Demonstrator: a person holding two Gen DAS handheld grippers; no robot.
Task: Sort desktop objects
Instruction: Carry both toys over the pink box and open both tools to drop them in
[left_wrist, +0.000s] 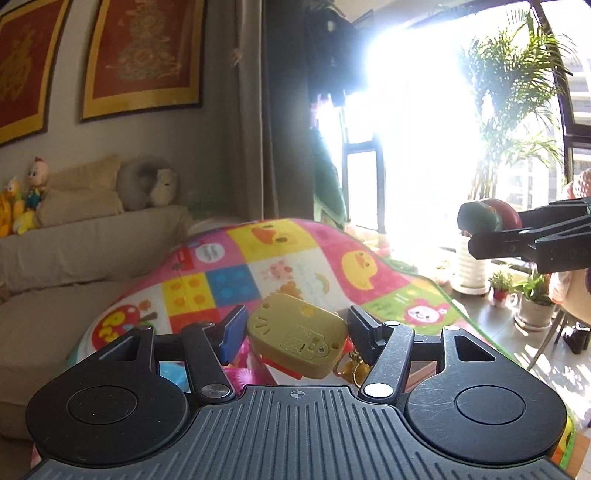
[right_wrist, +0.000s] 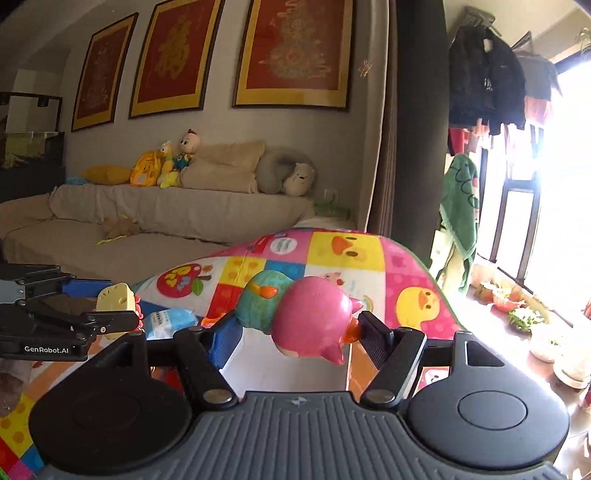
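Two toys (left_wrist: 297, 339), each between claw (left_wrist: 293, 334) fingers (left_wrist: 232, 332)

A yellow cat-faced toy (left_wrist: 297, 334) is seen back side up, tilted, with a battery hatch and a gold keyring hung at its lower right edge; it is held off the mat. A pink pig figure (right_wrist: 312, 319) (teal-clothed body, orange carrot on the chest) is held lying sideways in the air, head toward the camera, ears pointed down
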